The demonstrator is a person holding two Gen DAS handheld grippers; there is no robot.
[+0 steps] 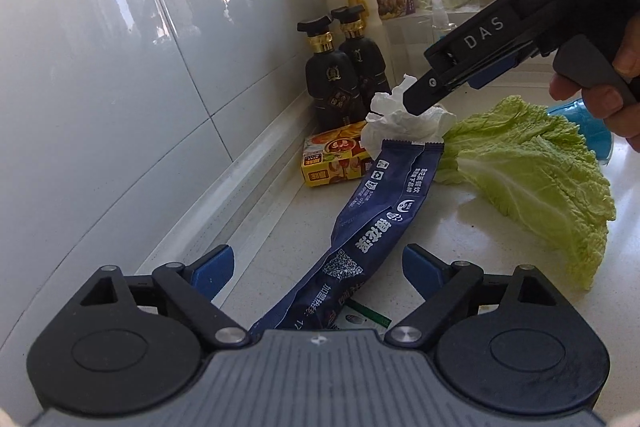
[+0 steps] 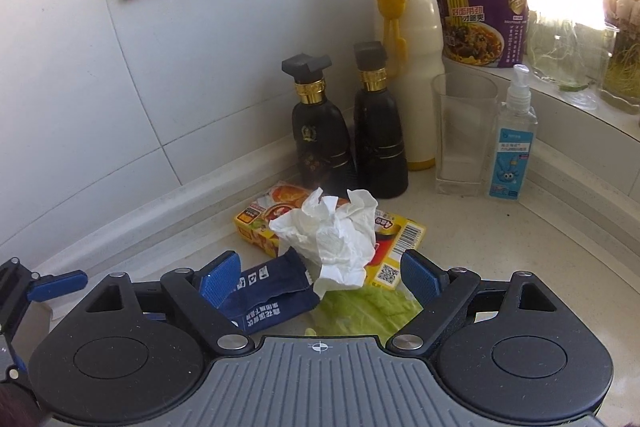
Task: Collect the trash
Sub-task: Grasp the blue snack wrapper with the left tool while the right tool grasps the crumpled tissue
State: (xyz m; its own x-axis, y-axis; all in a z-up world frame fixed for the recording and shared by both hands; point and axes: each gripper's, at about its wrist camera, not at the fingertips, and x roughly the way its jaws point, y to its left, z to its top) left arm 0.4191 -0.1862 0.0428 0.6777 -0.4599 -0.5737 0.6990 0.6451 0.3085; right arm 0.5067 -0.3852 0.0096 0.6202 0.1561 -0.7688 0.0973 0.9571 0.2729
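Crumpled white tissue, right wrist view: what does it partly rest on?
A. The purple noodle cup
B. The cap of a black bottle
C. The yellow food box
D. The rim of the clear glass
C: the crumpled white tissue lies over the yellow food box on the counter, apart from the bottles and glass behind.

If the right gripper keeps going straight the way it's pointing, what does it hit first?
Most likely the crumpled white tissue: it lies centred just ahead of the open right gripper, resting on the yellow box and cabbage leaf. Depth is unclear; a steep path might meet the leaf first.
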